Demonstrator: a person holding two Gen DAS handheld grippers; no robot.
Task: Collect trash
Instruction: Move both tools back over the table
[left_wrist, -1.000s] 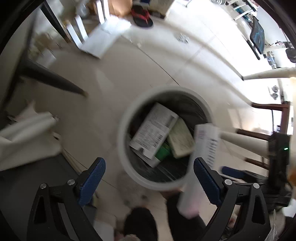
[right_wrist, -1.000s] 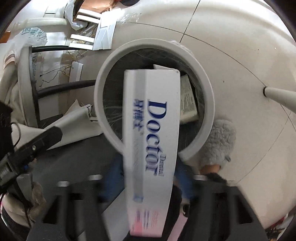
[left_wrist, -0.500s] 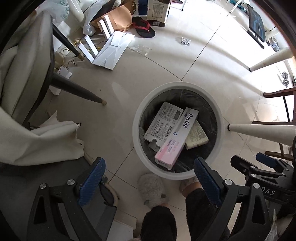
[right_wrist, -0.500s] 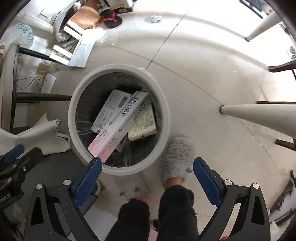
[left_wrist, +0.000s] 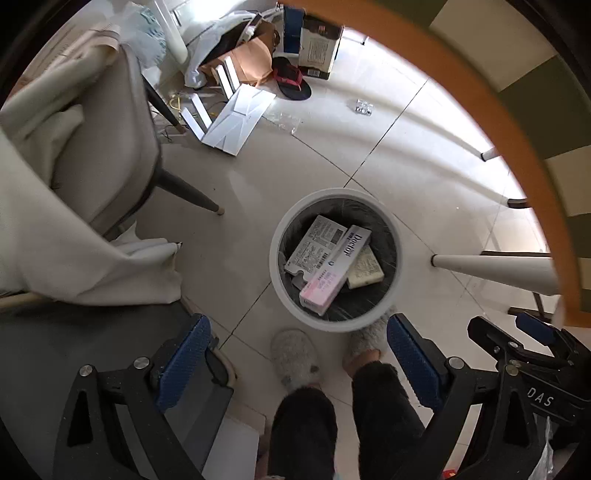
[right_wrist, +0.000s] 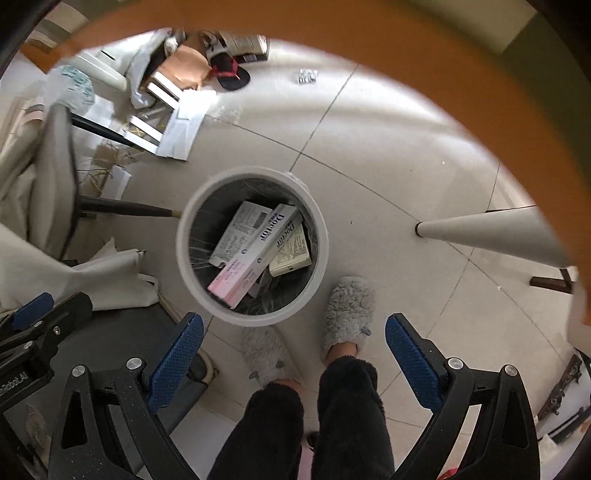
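Both grippers hang high above the floor with their jaws wide apart and nothing between them: the left gripper (left_wrist: 297, 358) and the right gripper (right_wrist: 293, 360) look down at the same white bin (left_wrist: 275, 254) (right_wrist: 184, 254).

Inside the bin, on its dark liner, three boxes lie flat. A long toothpaste box (left_wrist: 334, 271) (right_wrist: 255, 256) with the word "Doctor" and a pink end lies on top, diagonal. To its left a white box (left_wrist: 314, 240) (right_wrist: 238, 230) with small print lies partly under it. To its right a cream box (left_wrist: 365, 267) (right_wrist: 291, 253) lies partly under it.

Just near the bin stand two grey slippers (left_wrist: 295, 358) (right_wrist: 349, 314) of the person. A white table leg (left_wrist: 495, 271) (right_wrist: 491, 236) stands right of the bin. Left of the bin is a chair (left_wrist: 103, 155) with a cloth (left_wrist: 74, 258) hanging on it. Far on the floor lie cardboard pieces (left_wrist: 240, 118), a red sandal (left_wrist: 291, 83) and a small foil pack (left_wrist: 364, 107). An orange table edge (left_wrist: 480, 99) curves over the right side.
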